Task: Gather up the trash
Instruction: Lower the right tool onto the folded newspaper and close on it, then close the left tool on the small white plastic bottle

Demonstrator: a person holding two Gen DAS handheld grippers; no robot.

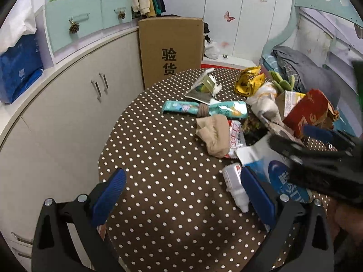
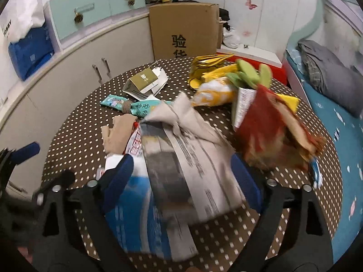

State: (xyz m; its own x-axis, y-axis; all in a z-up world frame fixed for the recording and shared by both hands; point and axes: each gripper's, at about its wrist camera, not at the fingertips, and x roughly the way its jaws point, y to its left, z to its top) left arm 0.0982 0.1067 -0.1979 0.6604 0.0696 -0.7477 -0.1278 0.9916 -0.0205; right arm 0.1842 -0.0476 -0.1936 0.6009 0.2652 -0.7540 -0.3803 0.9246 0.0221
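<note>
Trash lies on a round brown polka-dot table (image 1: pixel 163 181). My left gripper (image 1: pixel 183 195) is open and empty above the table's near part; a small white bottle (image 1: pixel 234 184) lies by its right finger. My right gripper (image 2: pixel 181 176) is open, its jaws either side of a folded newspaper (image 2: pixel 192 158), which lies on a blue and white packet (image 2: pixel 133 208). In the left wrist view the right gripper (image 1: pixel 317 149) reaches in from the right over the newspaper (image 1: pixel 265 111). A teal wrapper (image 1: pixel 204 108), a beige stocking (image 1: pixel 214 133), a yellow foil bag (image 1: pixel 248 82) and a red box (image 1: pixel 306 111) lie nearby.
A cardboard box (image 1: pixel 172 47) stands behind the table. White cabinets (image 1: pixel 68 104) with mint drawers (image 1: pixel 74 22) run along the left. A bed (image 2: pixel 329 95) with grey bedding is on the right. A green toy cactus (image 2: pixel 249 74) sits in a paper container among the trash.
</note>
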